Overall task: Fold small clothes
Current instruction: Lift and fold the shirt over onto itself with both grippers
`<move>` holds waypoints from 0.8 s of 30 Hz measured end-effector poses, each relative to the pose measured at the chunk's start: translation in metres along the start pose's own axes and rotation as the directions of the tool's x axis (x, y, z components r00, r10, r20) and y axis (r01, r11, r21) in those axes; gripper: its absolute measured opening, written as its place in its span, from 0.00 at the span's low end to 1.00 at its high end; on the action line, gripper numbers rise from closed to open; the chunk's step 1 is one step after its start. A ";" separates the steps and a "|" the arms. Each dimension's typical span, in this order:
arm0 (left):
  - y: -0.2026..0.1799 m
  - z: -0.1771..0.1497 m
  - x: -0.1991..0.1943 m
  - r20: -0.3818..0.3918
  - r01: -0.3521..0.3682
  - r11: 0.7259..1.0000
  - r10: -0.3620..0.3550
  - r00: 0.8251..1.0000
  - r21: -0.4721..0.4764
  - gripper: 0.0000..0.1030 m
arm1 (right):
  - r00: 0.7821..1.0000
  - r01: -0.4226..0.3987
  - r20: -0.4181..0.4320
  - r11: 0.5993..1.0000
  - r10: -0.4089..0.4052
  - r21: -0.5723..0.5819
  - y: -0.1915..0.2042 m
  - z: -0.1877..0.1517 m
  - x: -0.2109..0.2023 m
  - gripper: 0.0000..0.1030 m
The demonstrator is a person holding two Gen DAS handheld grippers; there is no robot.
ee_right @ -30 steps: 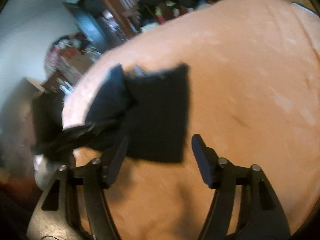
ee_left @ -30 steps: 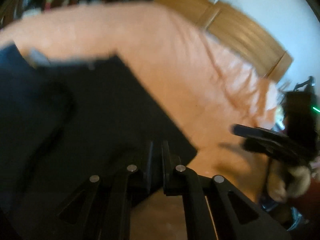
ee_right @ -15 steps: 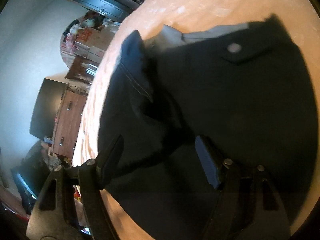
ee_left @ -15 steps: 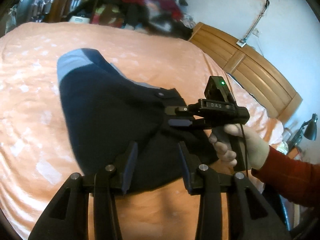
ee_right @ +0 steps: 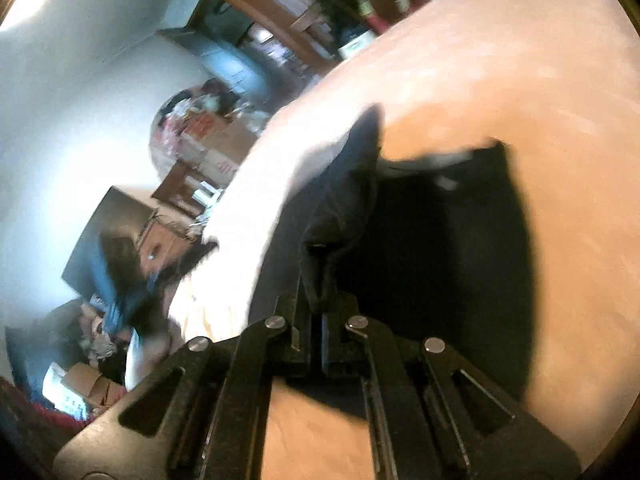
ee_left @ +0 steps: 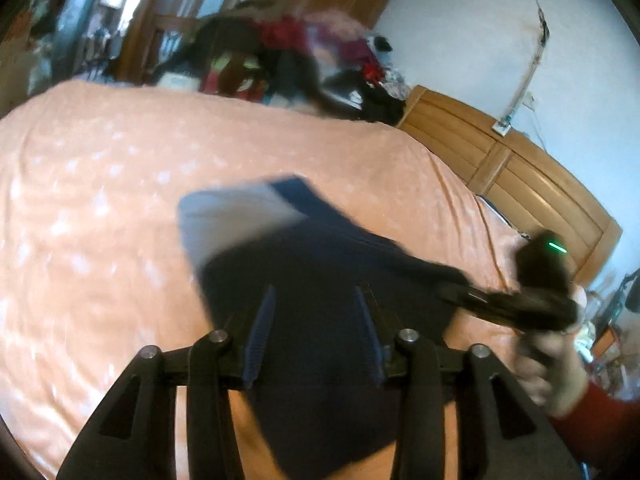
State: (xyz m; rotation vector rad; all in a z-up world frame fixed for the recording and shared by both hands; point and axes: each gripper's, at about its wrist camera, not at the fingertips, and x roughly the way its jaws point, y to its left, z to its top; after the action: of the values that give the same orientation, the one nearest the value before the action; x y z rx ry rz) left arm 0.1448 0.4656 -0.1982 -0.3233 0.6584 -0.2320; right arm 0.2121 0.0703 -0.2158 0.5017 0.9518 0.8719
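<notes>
My right tool (ee_right: 316, 276) is clenched on a bunched ridge of the dark navy garment (ee_right: 432, 264), its two fingers pressed together with cloth pinched between them. My left tool (ee_left: 314, 316) is released, its two blue-edged fingers (ee_left: 260, 332) spread apart over the near part of the same garment (ee_left: 320, 280) with no cloth between them. That one garment lies on the bed, on the peach bedspread (ee_left: 100, 208), with a paler blue band (ee_left: 236, 216) at its far end. From the left wrist view my right hand (ee_left: 548, 364), in a red sleeve (ee_left: 600, 432), holds the other tool at the garment's right edge. Beyond the bed lie a heap of mixed clothes (ee_left: 288, 56) and a wooden headboard (ee_left: 512, 184) against the pale wall. The frames are motion-blurred, and I see no containers clearly enough to tell their contents.
</notes>
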 end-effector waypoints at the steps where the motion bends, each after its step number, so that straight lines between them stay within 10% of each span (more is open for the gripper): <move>1: -0.006 0.004 0.018 -0.032 0.005 1.000 -0.005 0.999 0.026 0.45 | 1.000 0.030 -0.002 0.999 -0.030 0.031 -0.015 -0.013 -0.009 0.01; 7: -0.020 -0.015 0.096 -0.220 0.025 0.999 -0.015 0.975 0.045 0.46 | 0.995 0.092 0.020 0.967 -0.100 0.237 -0.090 -0.055 -0.039 0.01; 15: -0.052 -0.038 0.051 -0.186 0.052 0.992 -0.030 0.982 0.111 0.46 | 0.994 0.104 -0.060 0.977 -0.094 0.185 -0.089 -0.055 -0.028 0.01; 19: -0.055 -0.109 0.074 -0.421 0.006 0.960 0.118 0.900 0.281 0.46 | 0.990 0.119 -0.099 0.966 -0.099 0.231 -0.110 -0.073 -0.023 0.01; 24: -0.050 -0.093 0.026 -0.323 0.013 0.985 0.044 0.945 0.172 0.45 | 0.984 0.166 -0.097 0.971 -0.150 0.175 -0.101 -0.071 -0.030 0.02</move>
State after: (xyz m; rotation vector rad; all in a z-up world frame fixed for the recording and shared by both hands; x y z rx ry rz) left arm 0.1006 0.3914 -0.2633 -0.1123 0.9619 -0.3290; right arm 0.1844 -0.0119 -0.3086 0.5411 1.1389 0.6687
